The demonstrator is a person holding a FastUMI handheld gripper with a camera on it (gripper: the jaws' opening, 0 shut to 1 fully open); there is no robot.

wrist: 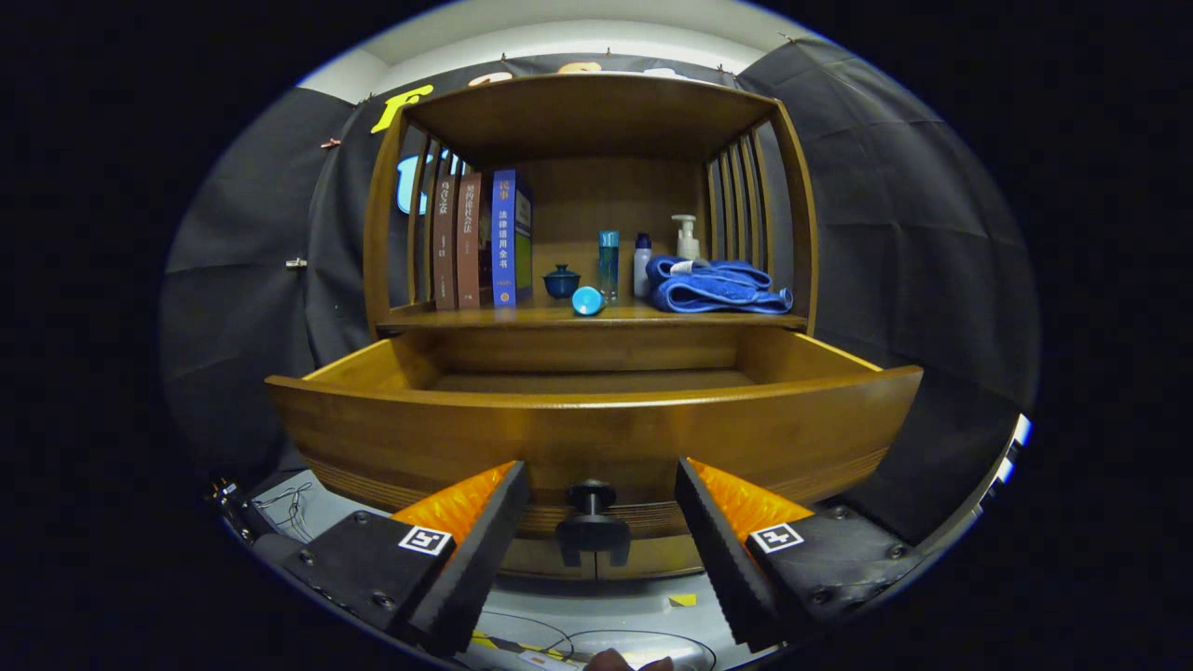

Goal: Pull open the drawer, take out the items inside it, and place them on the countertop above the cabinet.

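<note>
A wooden cabinet stands ahead with its drawer (596, 438) pulled out toward me. The drawer's dark knob (593, 496) sits between my two fingers, untouched by either. My gripper (596, 508) is open, its fingers spread to both sides of the knob. The part of the drawer floor that I see over the front board is bare wood; the near part is hidden. On the countertop (438, 318) above the drawer lie a light blue cylinder (588, 300) on its side, a small dark blue lidded pot (561, 280), a tall blue bottle (609, 264), a white bottle (642, 266), a pump bottle (687, 236) and a folded blue towel (713, 286).
Three books (480, 239) stand upright at the left of the countertop, against wooden slats. A shelf roof closes the space above. Cables and tape marks lie on the grey floor (596, 615) below the drawer. A fingertip (610, 662) shows beneath the gripper.
</note>
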